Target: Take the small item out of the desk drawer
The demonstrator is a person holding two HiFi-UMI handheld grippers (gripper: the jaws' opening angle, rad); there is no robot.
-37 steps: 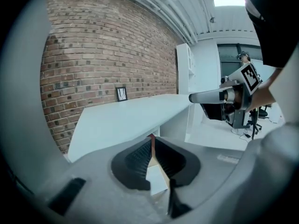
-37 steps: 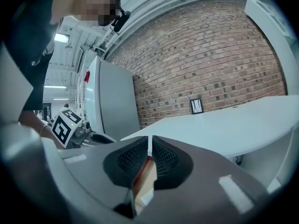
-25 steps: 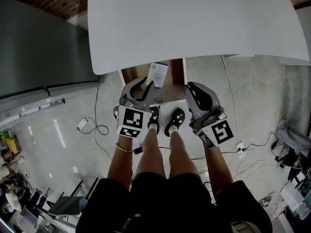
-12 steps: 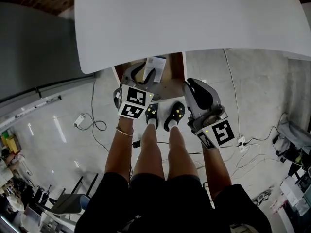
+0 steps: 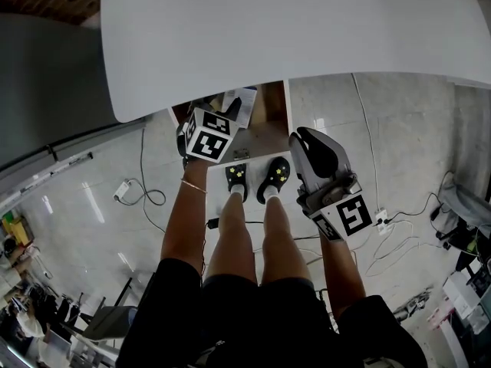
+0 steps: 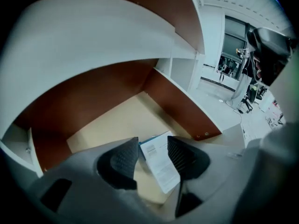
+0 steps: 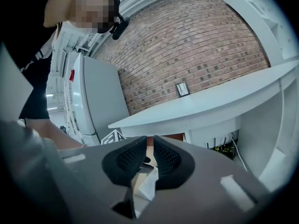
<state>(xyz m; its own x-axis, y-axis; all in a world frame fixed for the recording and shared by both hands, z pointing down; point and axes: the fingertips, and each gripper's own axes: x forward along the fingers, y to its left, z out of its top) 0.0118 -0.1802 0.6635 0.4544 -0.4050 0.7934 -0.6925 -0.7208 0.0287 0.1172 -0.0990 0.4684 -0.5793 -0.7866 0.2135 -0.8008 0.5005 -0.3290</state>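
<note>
- Packet [image 6: 160,166]: flat, white, finely printed, with a blue edge; it lies slantwise on the drawer's tan floor.
- Drawer [image 6: 184,110]: open, with brown walls.

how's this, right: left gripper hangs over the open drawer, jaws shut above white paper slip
Not shut: the left gripper view shows the left gripper with jaws wide apart, having just been opening, over the open drawer, the white paper slip ungripped between them.

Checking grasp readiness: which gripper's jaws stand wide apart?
The left gripper, over the drawer: jaws just opening, paper slip between them ungripped; the right gripper's are nearly closed.
</note>
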